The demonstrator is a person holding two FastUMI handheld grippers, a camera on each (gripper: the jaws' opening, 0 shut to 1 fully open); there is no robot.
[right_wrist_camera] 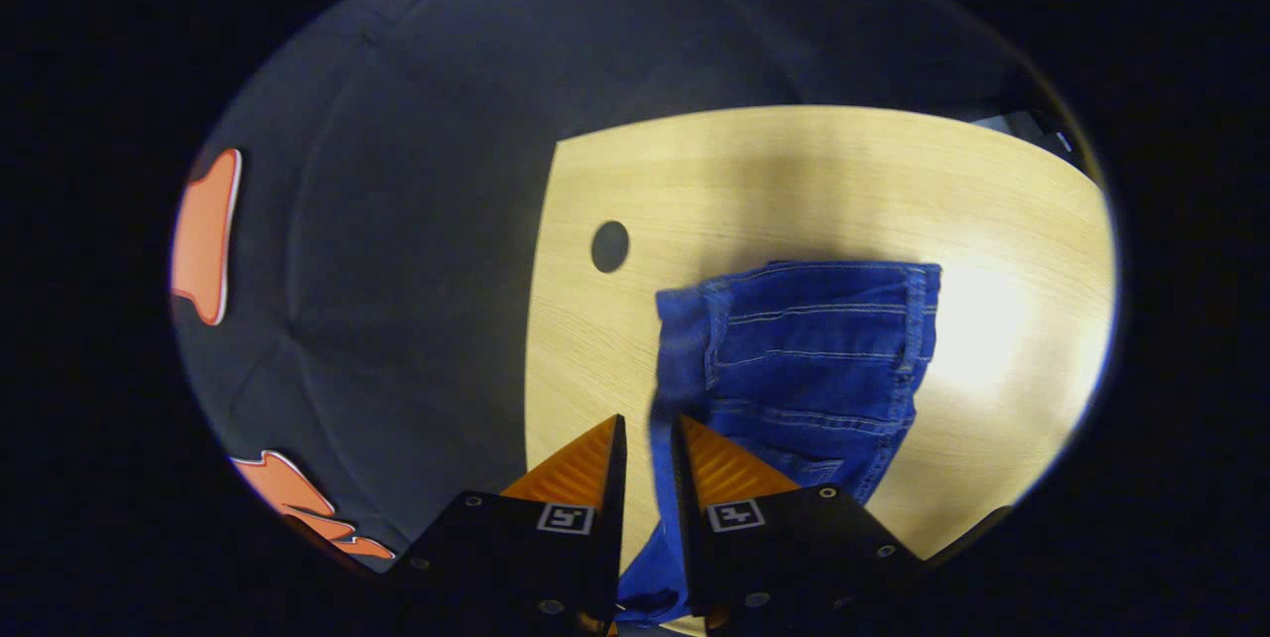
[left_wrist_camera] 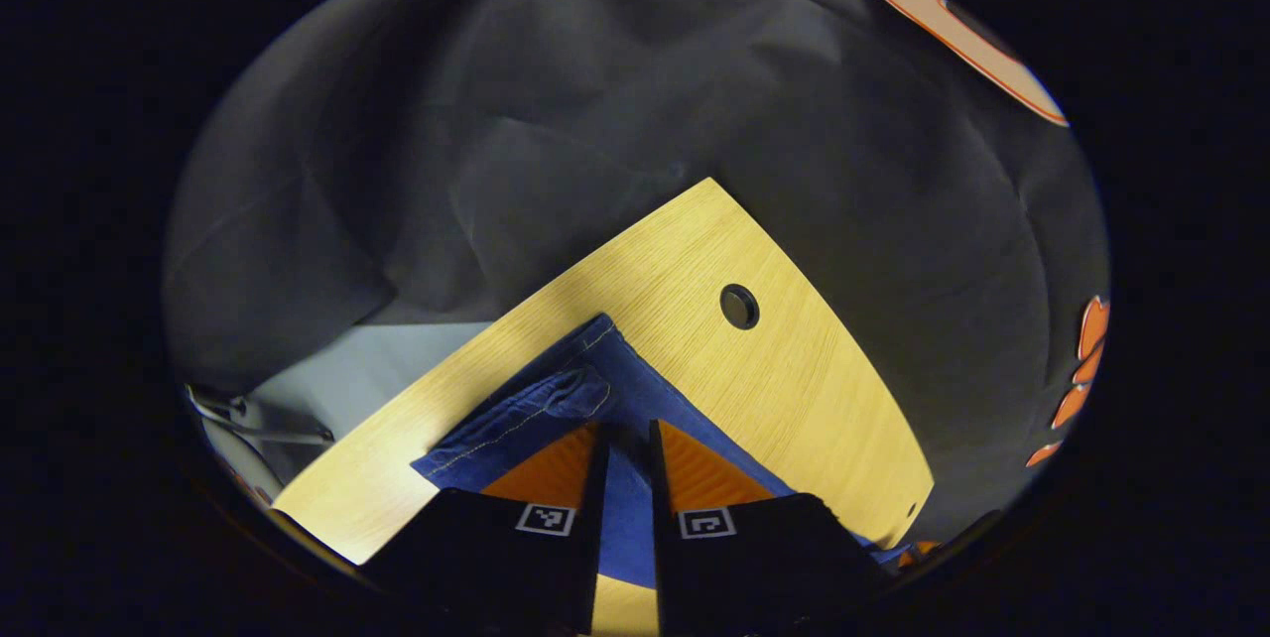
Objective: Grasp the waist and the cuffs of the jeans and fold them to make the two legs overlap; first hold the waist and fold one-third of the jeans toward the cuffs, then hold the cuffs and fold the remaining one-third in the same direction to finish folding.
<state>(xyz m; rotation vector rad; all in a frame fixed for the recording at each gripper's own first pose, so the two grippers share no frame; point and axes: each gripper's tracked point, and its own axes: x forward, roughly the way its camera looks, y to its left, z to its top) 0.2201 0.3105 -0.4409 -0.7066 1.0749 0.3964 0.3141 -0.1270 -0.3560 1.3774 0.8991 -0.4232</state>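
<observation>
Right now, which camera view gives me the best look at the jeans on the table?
The right gripper view: the jeans lie spread on the table, seams and folded edge visible, with cloth running between the right gripper fingers. The left gripper view shows just one corner beyond the left gripper.

No readable words, brands or numbers anywhere; just square black-and-white coded markers point(left_wrist_camera: 545, 518) printed on the gripper bodies, carrying no legible text.
</observation>
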